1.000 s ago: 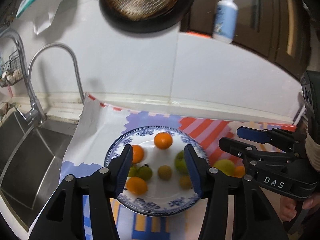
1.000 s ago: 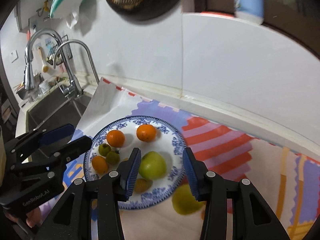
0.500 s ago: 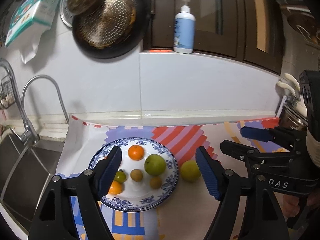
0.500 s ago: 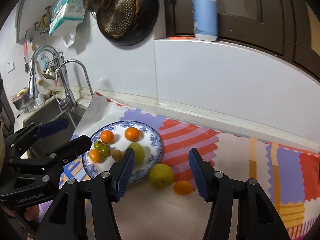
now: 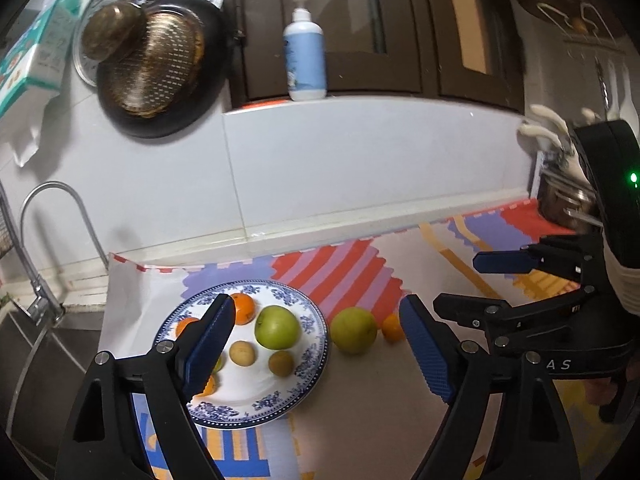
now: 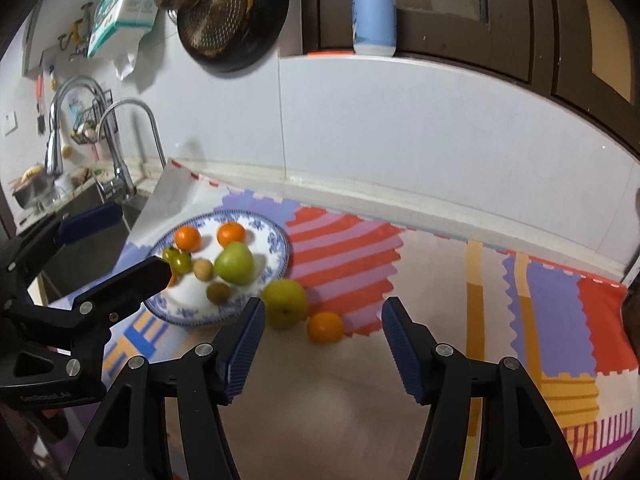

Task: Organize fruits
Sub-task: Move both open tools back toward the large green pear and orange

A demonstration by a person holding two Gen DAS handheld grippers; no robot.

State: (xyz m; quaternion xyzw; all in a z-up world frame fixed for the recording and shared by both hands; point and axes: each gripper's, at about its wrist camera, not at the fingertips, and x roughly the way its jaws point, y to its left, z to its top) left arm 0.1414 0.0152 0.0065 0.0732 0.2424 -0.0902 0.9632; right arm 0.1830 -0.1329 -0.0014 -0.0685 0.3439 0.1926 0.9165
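A blue-and-white plate (image 5: 308, 384) (image 6: 280, 254) holds a green apple (image 5: 277, 327) (image 6: 234, 263), oranges (image 5: 242, 307) (image 6: 188, 238), small green fruits (image 6: 179, 258) and small brown fruits (image 5: 242, 353) (image 6: 218, 292). A yellow-green fruit (image 5: 353, 330) (image 6: 285, 303) and a small orange (image 5: 393, 326) (image 6: 325, 327) lie on the mat right of the plate. My left gripper (image 5: 316, 346) is open and empty above the plate's right side. My right gripper (image 6: 322, 344) is open and empty, held above the two loose fruits.
A colourful foam mat (image 6: 460, 304) covers the counter. A sink (image 5: 36, 352) with a curved tap (image 5: 56, 200) lies to the left. A pan (image 5: 156, 68) hangs on the tiled wall, and a pump bottle (image 5: 305, 50) stands on the ledge. Pots (image 5: 564, 204) sit at far right.
Both grippers have drawn back and up from the plate and opened wider. The view has widened, so the yellow-green fruit and small orange on the mat show fully.
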